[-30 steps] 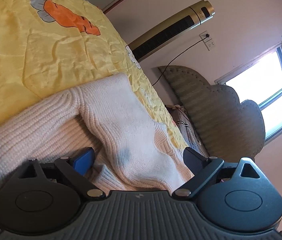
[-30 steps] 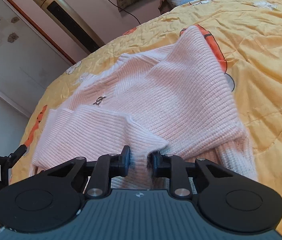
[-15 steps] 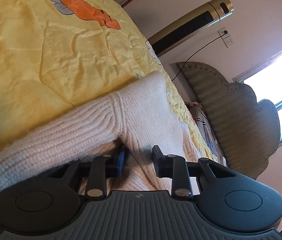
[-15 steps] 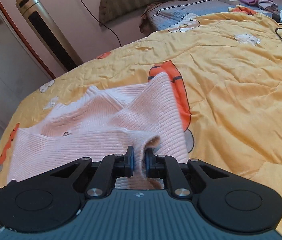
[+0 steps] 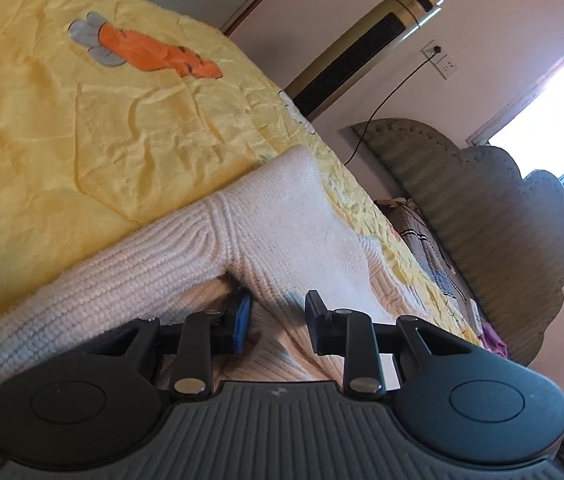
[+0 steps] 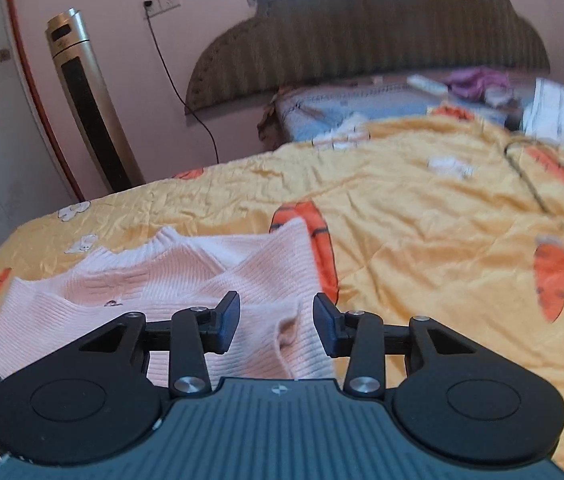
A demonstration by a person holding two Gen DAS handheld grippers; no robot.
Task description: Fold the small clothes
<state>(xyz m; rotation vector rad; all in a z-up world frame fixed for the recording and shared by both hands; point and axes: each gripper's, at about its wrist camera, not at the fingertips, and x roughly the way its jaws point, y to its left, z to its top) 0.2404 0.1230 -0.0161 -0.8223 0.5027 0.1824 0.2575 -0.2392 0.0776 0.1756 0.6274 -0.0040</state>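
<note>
Now, with both the left gripper (image 5: 278, 320) and right gripper (image 6: 276, 326) spread-fingered over the pale pink ribbed knit sweater (image 6: 186, 276), draw clear without snagging the fold.

Both the left gripper (image 5: 278, 322) and the right gripper (image 6: 276, 322) are black, with round sides, silver screws, a ridged grey middle and blue-tipped fingers (image 5: 242, 316).

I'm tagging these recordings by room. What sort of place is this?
Most likely a home bedroom: a padded headboard against the wall, a yellow carrot-print quilt spread over the bed, and a pink knit sweater lying on it.
</note>
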